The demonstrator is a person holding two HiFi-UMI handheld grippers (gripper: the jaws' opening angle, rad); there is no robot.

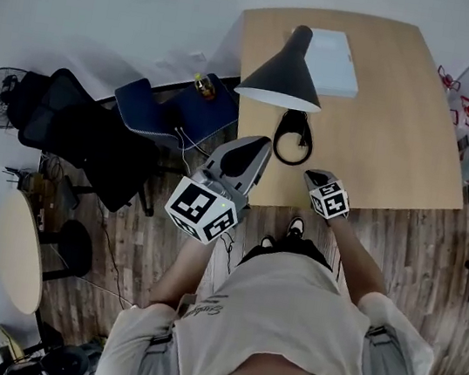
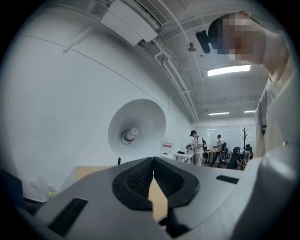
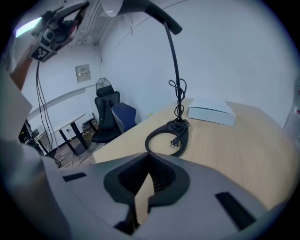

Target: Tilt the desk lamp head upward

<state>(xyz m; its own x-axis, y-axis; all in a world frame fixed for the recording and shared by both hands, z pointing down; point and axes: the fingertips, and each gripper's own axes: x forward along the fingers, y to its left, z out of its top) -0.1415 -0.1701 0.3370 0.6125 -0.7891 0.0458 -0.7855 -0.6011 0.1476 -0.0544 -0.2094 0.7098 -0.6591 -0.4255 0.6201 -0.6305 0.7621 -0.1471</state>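
The left gripper [image 1: 254, 150] has its jaws pressed together with nothing between them. It is held raised and angled upward. Just ahead of and above its tips, not touching them, is the open underside of the desk lamp head [image 2: 137, 125], its pale inner cone and bulb [image 2: 130, 135] facing the gripper. In the head view the dark lamp head sits just beyond the left gripper's tips, over the near part of the table [image 1: 400, 147]. Far past it, in the left gripper view, people [image 2: 197, 146] stand at distant tables.

The right gripper [image 1: 314, 177] is also closed, jaw against jaw, and holds nothing. It sits lower, at the table's near edge, to the right of the left gripper. Directly ahead of its tips, near but apart, lies the lamp's ring-shaped base [image 3: 168, 138] on the table, with a bundled cord and its plug [image 3: 177, 140] resting on the ring. The thin stem [image 3: 176, 70] rises from the base and curves overhead toward the lamp head. Beyond the base and slightly right lies a flat white box [image 3: 211, 114]. Off to the right gripper's left, past the table edge, stand a blue chair [image 3: 123, 117], a black chair [image 3: 104, 117] and a fan [image 3: 103, 85].
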